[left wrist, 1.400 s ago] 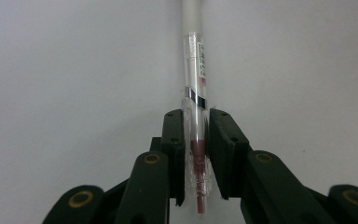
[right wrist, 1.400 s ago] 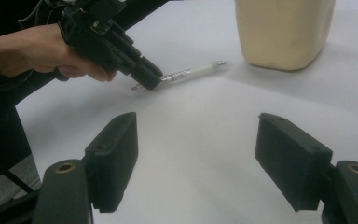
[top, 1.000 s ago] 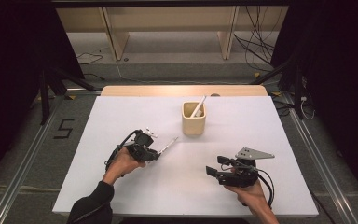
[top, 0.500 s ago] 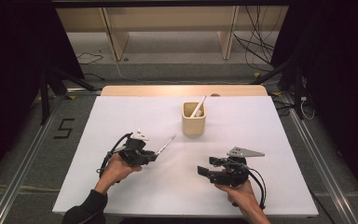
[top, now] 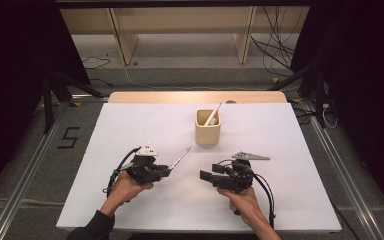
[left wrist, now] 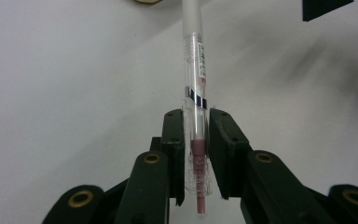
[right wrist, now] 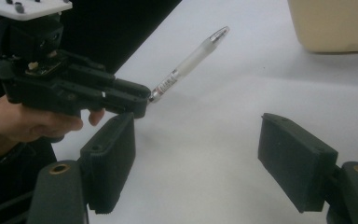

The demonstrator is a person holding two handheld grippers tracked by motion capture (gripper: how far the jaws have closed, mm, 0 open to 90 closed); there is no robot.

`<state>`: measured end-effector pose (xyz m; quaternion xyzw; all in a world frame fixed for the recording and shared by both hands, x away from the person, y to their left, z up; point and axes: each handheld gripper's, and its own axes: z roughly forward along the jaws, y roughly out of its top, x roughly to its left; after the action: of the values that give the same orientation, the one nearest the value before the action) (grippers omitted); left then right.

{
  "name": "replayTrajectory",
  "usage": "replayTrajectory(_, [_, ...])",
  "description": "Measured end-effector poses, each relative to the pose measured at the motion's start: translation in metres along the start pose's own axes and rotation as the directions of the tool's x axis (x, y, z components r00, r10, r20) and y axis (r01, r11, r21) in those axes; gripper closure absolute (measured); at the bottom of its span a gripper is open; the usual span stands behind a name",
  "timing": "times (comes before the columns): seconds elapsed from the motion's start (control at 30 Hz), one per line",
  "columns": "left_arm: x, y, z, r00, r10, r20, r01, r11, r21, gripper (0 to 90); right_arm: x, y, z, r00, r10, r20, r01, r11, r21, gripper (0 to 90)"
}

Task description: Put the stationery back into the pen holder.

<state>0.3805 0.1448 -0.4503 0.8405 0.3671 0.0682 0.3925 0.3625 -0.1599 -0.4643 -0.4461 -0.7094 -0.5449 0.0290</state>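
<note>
Left tool (top: 167, 171) was seen clamped on a clear pen (left wrist: 195, 116), gripped near its back end, so that most of the barrel ran forward of the jaws and up off the bench (top: 130, 125). Judged: the rear grip left the tip end free, likely for dropping into the cup (top: 208, 127) ahead of the tool. In that cup a white pen (top: 212, 115) was already leaned against the rim.

Right tool (right wrist: 200, 168) was held with its jaws wide apart and nothing between them, pointed across at the left tool and the pen tip. Judged: kept ready to steady or take over the pen.

A printed label with small black type was noted on the barrel just ahead of the jaws; too small to be read. A "5" (top: 69, 137) was marked on the floor, off to the left tool's outer side.
</note>
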Motion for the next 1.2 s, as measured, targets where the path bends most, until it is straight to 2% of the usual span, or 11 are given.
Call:
replayTrajectory(0.1, [-0.003, 0.000, -0.001, 0.9999, -0.005, 0.015, 0.005, 0.9999, -0.016, 76.3, 0.000, 0.002, 0.003, 0.9999, 0.012, -0.002, -0.012, 1.000, -0.005, 28.8])
replayTrajectory(0.2, [-0.007, -0.001, -0.001, 0.9998, -0.002, 0.018, 0.003, 0.9995, -0.030, 76.2, -0.002, 0.005, 0.006, 0.9985, 0.050, -0.022, -0.050, 0.999, -0.018, 29.8])
replayTrajectory(0.53, [-0.020, -0.007, 0.003, 0.9986, 0.008, 0.052, -0.005, 0.9988, -0.049, 76.2, 0.003, 0.012, 0.022, 0.9986, 0.042, -0.031, -0.042, 0.999, -0.012, 32.2])
replayTrajectory(0.77, [-0.029, -0.009, 0.004, 0.9974, 0.016, 0.070, -0.012, 0.9978, -0.065, 76.2, 0.004, 0.012, 0.038, 0.9953, 0.080, -0.055, -0.080, 0.997, 0.004, 34.7])
replayTrajectory(1.03, [-0.034, -0.009, 0.003, 0.9960, 0.016, 0.088, -0.008, 0.9960, -0.089, 76.2, 0.001, 0.012, 0.042, 0.9886, 0.133, -0.070, -0.134, 0.991, 0.003, 42.5])
replayTrajectory(1.2, [-0.036, -0.008, 0.002, 0.9953, 0.016, 0.095, -0.006, 0.9947, -0.103, 76.2, 0.002, 0.012, 0.044, 0.9826, 0.157, -0.099, -0.157, 0.988, 0.004, 50.1])
